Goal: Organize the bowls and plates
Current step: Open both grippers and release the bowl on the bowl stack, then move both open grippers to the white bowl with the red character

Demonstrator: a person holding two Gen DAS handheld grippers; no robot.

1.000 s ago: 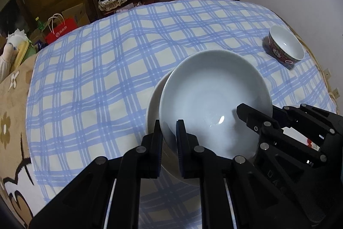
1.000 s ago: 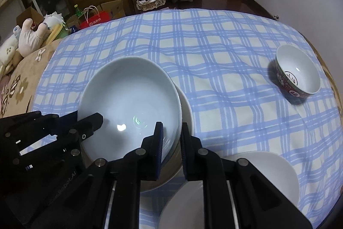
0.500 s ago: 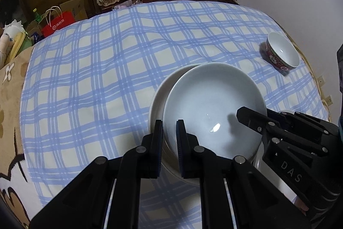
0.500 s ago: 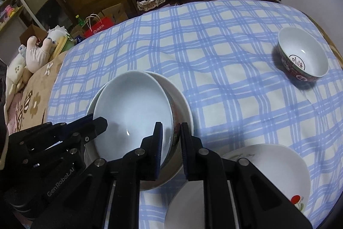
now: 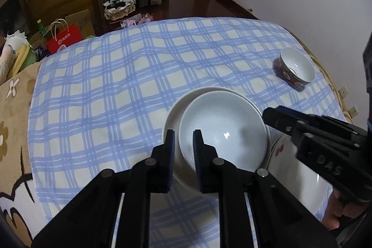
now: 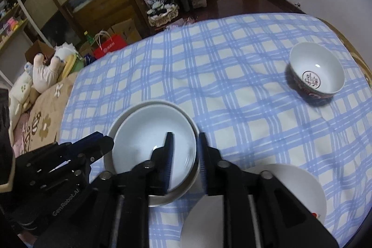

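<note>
A white deep plate (image 5: 223, 131) (image 6: 153, 138) sits nested in a second white plate (image 5: 172, 113) (image 6: 148, 104) on the blue checked tablecloth (image 5: 116, 85). My left gripper (image 5: 184, 143) straddles the upper plate's near left rim; its jaws are opening and the pads stand just off the rim. My right gripper (image 6: 184, 145) straddles the right rim of both plates, its jaws opening wider and clear of the rims. Each gripper shows in the other's view: the right gripper (image 5: 279, 117) and the left gripper (image 6: 102, 143). A red patterned bowl (image 5: 296, 69) (image 6: 316, 76) stands upright at the far right.
A white plate with red marks (image 5: 302, 178) (image 6: 290, 180) lies at the near right, next to the stack. The table's right edge runs close past the red bowl. Beyond the far edge are shelves, a basket and a red bag (image 5: 64, 38). A brown flowered cover (image 6: 41, 122) lies left.
The upper plate has come down from a tilt to rest in the lower plate. Both pairs of jaws have widened off its rim, and both cameras have drawn back a little.
</note>
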